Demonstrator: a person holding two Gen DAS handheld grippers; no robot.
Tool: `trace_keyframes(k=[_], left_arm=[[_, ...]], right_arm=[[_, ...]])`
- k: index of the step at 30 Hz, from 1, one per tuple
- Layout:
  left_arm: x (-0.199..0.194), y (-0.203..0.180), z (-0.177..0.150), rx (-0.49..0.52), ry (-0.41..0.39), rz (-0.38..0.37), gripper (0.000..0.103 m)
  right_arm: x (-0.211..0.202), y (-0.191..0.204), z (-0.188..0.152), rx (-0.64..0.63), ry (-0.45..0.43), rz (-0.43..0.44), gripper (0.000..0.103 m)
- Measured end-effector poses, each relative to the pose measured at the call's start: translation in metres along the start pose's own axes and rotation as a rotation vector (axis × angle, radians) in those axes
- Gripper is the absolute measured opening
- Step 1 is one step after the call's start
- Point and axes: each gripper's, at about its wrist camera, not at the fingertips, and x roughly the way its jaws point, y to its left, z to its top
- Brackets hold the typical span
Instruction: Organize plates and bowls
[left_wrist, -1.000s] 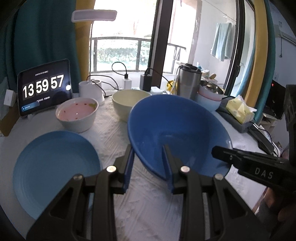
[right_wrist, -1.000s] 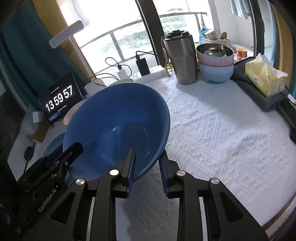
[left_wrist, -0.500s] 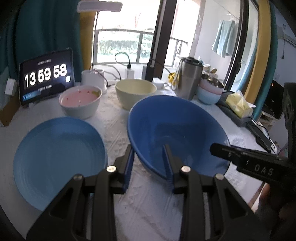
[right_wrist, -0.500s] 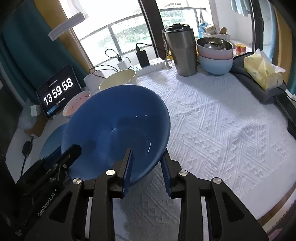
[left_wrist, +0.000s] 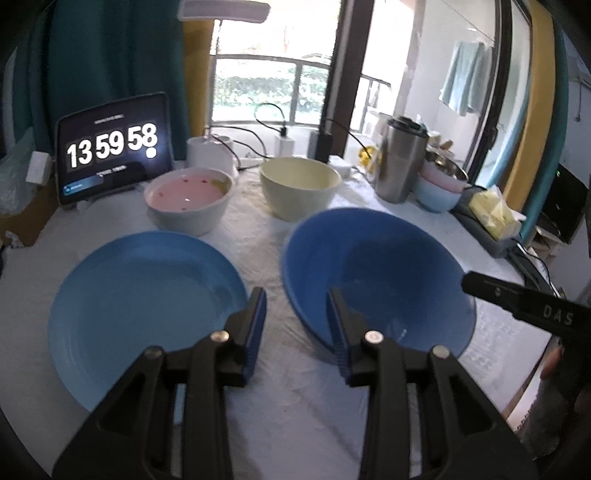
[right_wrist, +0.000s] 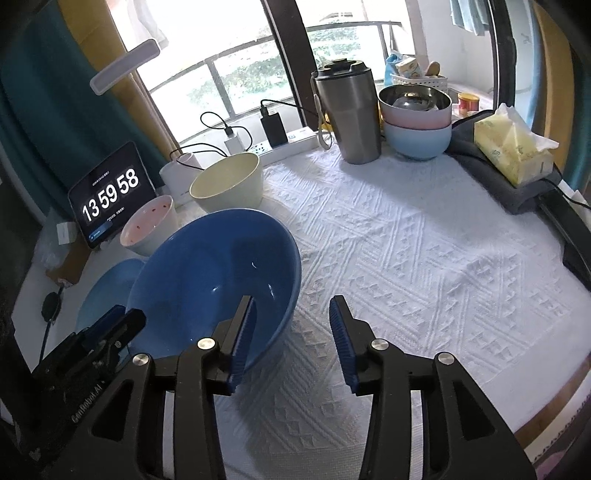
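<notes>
opening both grippers, left gripper (left_wrist: 297, 325) and right gripper (right_wrist: 291, 332), around dark blue bowl (left_wrist: 373, 273)

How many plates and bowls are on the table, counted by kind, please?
Plates: 1, the light blue plate.
Bowls: 6, namely dark blue bowl, cream bowl, pink-lined bowl, and stacked steel bowl, pink bowl, pale blue bowl.
Total: 7.
</notes>
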Motion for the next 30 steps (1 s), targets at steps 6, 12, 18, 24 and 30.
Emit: trace_keyframes(k=[6, 12, 18, 24, 30], left_arm=[[-0.008, 0.012, 0.011, -0.027, -0.032, 0.022, 0.042], [-0.011, 0.013, 0.021, -0.021, -0.050, 0.028, 0.042], [-0.012, 0.011, 0.031, -0.014, -0.065, 0.030, 0.042], [-0.010, 0.011, 0.041, -0.008, -0.077, 0.039, 0.042], [-0.005, 0.012, 0.049, -0.007, -0.081, 0.045, 0.042]], right_arm=[[-0.003, 0.001, 0.005, -0.005, -0.012, 0.005, 0.044], [-0.006, 0.005, 0.013, -0.017, -0.026, 0.013, 0.044], [-0.005, 0.009, 0.022, -0.030, -0.037, 0.020, 0.044], [-0.001, 0.011, 0.032, -0.039, -0.040, 0.026, 0.044], [0.004, 0.015, 0.043, -0.049, -0.043, 0.033, 0.044]])
